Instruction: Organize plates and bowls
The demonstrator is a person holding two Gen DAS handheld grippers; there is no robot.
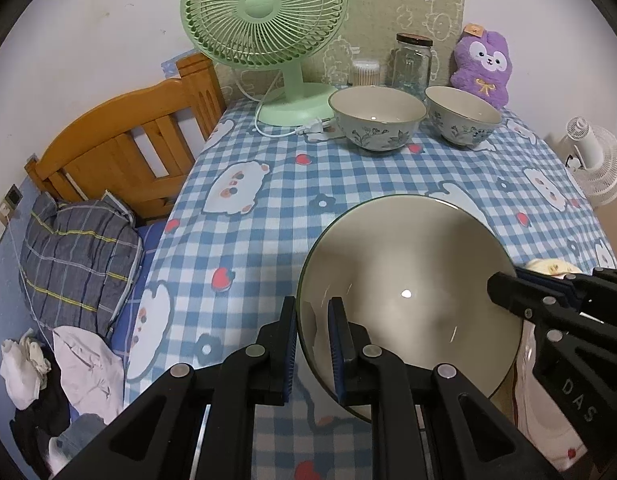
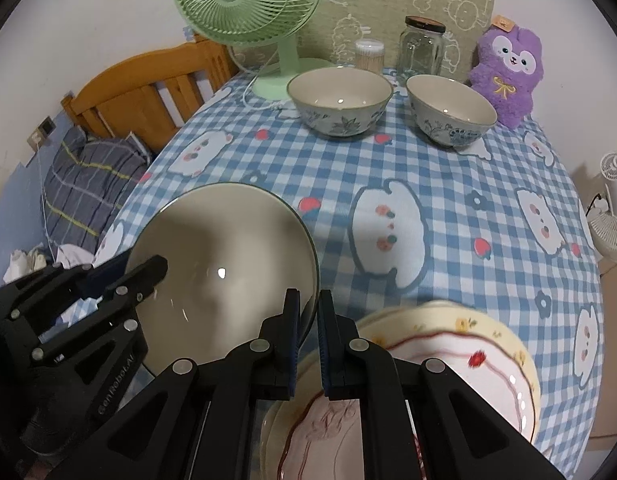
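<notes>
Low in the centre of both views, the big bowl point(image 1: 408, 304) hangs above the checked tablecloth point(image 1: 268, 208), left gripper point(image 1: 312, 344) and right gripper point(image 2: 306, 340) each pinching opposite rims. Glazed ceramic (probably heavy, slippery, breakable); rim grips look sensible, kept level.

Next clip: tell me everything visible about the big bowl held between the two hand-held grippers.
The big bowl looks like glazed ceramic: plain cream inside, glossy with a light glint, and a thin dark green rim. It is empty and tilted, above the blue checked tablecloth. The left hand-held gripper pinches its rim on one side, the right hand-held gripper on the opposite side. Its outside is hardly visible.
</notes>
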